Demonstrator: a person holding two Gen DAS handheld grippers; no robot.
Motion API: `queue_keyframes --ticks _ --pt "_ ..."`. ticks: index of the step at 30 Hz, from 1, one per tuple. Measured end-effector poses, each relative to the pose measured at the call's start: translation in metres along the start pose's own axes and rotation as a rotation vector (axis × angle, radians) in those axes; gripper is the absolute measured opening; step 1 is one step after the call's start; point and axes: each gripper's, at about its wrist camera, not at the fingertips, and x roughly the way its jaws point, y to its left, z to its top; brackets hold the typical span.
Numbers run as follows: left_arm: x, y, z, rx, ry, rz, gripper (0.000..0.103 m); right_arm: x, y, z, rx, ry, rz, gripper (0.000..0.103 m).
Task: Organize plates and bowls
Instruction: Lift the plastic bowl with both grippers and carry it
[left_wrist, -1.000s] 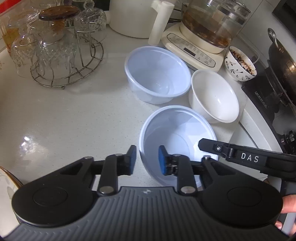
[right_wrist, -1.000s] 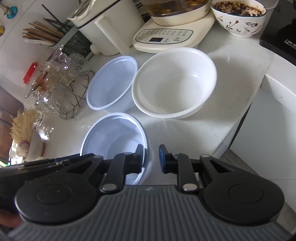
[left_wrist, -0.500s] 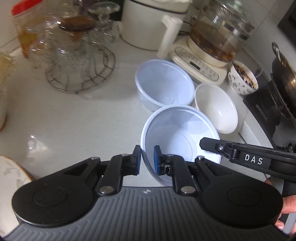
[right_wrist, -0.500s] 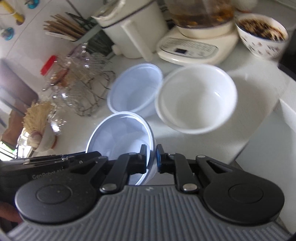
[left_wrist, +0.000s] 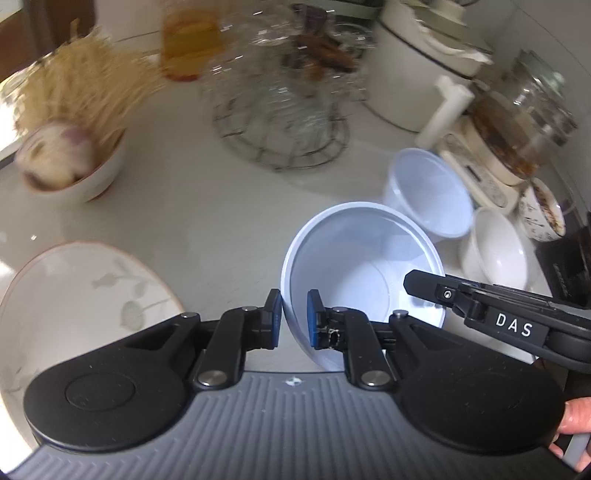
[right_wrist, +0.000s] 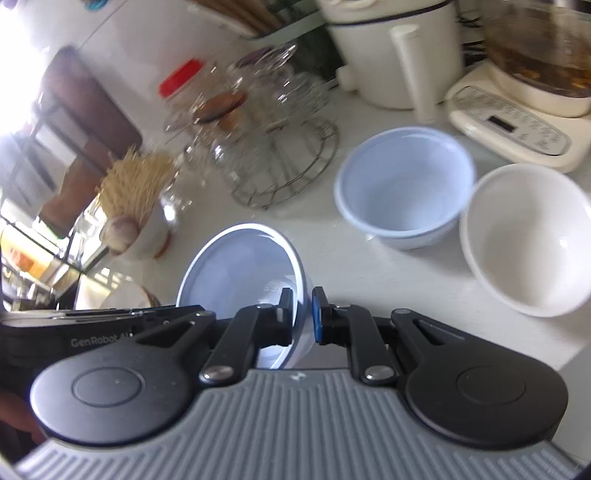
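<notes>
Underneath everything, a pale speckled countertop (left_wrist: 229, 206), crowded along its far edge. Back there, a cream rice cooker (right_wrist: 399, 55) and a glass kettle on a cream base (right_wrist: 517, 122), both near the wall. Left of those, a wire rack of upturned glasses (right_wrist: 273, 147), blurred. Nearer, at the left edge of the left wrist view, a leaf-patterned plate (left_wrist: 74, 295), flat on the counter. Beyond it, a bowl holding garlic and pale dry strands (left_wrist: 70, 166). Toward the right, a pale blue bowl (right_wrist: 406, 188) standing on the counter, touching or just beside a white bowl (right_wrist: 524, 240). Past the white bowl, a small patterned bowl of dark food (left_wrist: 543, 210). Held up and tilted above the counter, well apart from the other two, a second pale blue bowl (left_wrist: 362, 273), pinched at opposite sides of its rim. Left gripper (left_wrist: 293, 317) narrowed onto the near wall, one pad inside, one outside. Right gripper (right_wrist: 301, 315) likewise clamped tight on the rim's other side. Lastly, fingertips of a hand (left_wrist: 574, 424) at the right edge of the left wrist view.
</notes>
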Motion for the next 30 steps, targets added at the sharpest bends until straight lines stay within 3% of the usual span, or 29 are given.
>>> queue_keyframes --ticks 13,24,26,27,28,30 --pt "0.014 0.018 -0.013 -0.049 0.049 0.041 0.017 0.024 0.005 -0.006 -0.039 0.089 -0.004 0.014" --pt "0.019 0.018 -0.014 -0.064 0.070 0.029 0.018 0.029 0.001 -0.009 -0.008 0.106 -0.005 0.016" --pt "0.020 0.018 -0.012 -0.075 0.076 0.022 0.028 0.028 0.000 -0.009 -0.003 0.100 -0.011 0.016" --pt "0.021 0.019 -0.011 -0.077 0.075 0.020 0.034 0.027 0.001 -0.008 -0.005 0.097 -0.023 0.019" --pt "0.020 0.018 -0.012 -0.077 0.071 0.020 0.044 0.025 0.001 -0.008 -0.008 0.091 -0.041 0.030" --pt "0.018 0.017 -0.012 -0.076 0.065 0.018 0.049 0.021 0.001 -0.008 -0.010 0.075 -0.043 0.046"
